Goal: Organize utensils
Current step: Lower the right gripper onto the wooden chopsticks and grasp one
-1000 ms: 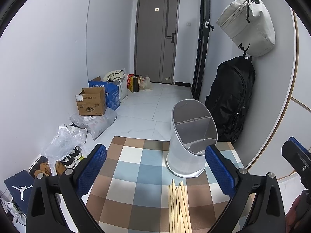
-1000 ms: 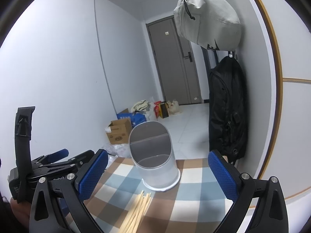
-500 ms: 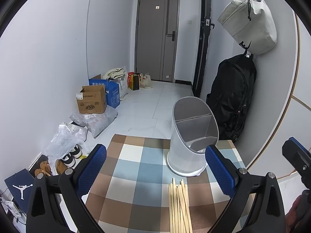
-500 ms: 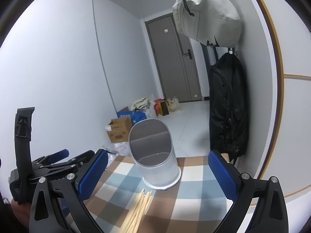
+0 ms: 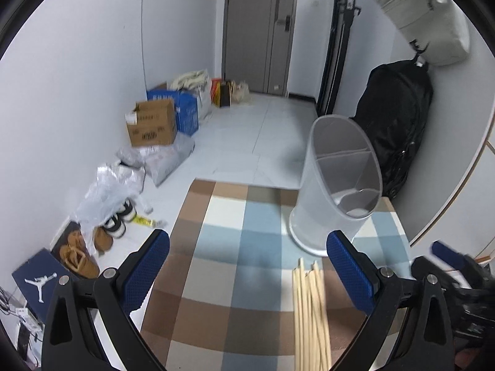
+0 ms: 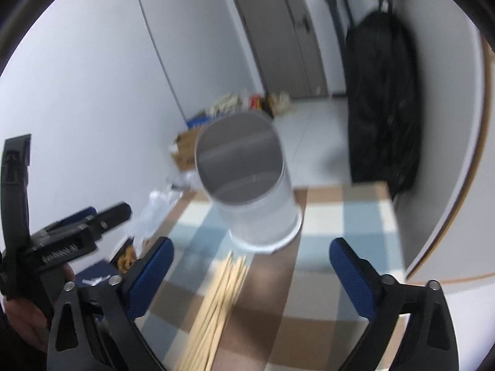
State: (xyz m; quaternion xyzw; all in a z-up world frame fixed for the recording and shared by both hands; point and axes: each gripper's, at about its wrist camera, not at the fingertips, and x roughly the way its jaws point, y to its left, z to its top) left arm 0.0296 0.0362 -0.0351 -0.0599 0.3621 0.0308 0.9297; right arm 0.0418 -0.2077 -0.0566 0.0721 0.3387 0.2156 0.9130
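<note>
Lying flat on the checked surface (image 5: 235, 247), the bundle of wooden chopsticks (image 5: 310, 315) sits inside the spread of the left gripper (image 5: 247, 266), well toward its right-hand jaw and nearer the camera than the blue pads, with its far tips about level with them. Nothing presses on the sticks; the left jaws stand wide apart with only cloth and chopsticks between them.

In the right wrist view the same chopsticks (image 6: 216, 306) run diagonally between the jaws of the right gripper (image 6: 250, 266), closer to the left-hand jaw, their tips reaching just past the pads. These jaws are wide but closing at this moment, and neither pad touches the bundle.

Just beyond the tips stands the white utensil holder (image 5: 337, 185), upright, with a slanted rim and a divider splitting it into compartments. For the left gripper it rises ahead of the right-hand jaw; for the right gripper the holder (image 6: 250, 185) stands ahead, between the two jaws and somewhat left of centre. It is close to the chopstick tips but apart from them.

Past the far edge of the surface lies a tiled floor (image 5: 247, 133) with a cardboard box (image 5: 151, 123), and a black backpack (image 5: 393, 123) hangs against the wall to the right of both pairs of jaws. The right wrist view is blurred.
</note>
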